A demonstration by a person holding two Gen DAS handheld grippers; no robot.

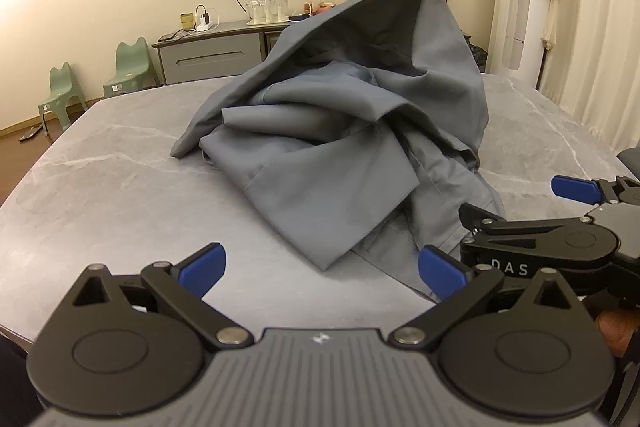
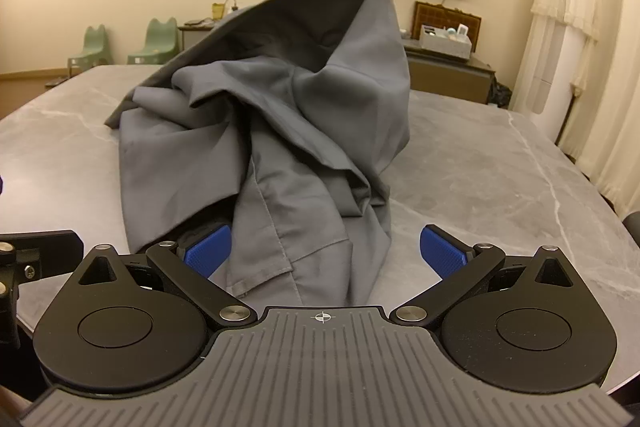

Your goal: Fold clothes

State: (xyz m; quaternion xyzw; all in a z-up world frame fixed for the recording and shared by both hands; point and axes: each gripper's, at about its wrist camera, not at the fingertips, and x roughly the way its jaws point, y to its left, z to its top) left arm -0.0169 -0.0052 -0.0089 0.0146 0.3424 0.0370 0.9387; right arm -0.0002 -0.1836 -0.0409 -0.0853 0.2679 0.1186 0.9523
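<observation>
A crumpled grey garment (image 1: 328, 155) (image 2: 272, 99) lies heaped on the grey marble table (image 1: 120, 187) (image 2: 500, 187), with one fold standing up in a peak at the back. My left gripper (image 1: 322, 269) is open at the near edge of the heap, its right blue pad (image 1: 440, 271) beside the cloth's corner. My right gripper (image 2: 325, 251) is open too, and the garment's hemmed edge runs between its fingers. In the left wrist view the right gripper (image 1: 520, 211) reaches in from the right, low against the cloth. A part of the left gripper (image 2: 40, 251) shows at the right wrist view's left edge.
Two small green chairs (image 1: 132, 67) and a grey sideboard (image 1: 212, 55) with glassware (image 1: 268, 7) stand behind the table. A curtain (image 1: 592, 27) and a tall white appliance (image 1: 524, 27) are at the right. Bare tabletop lies on both sides of the heap.
</observation>
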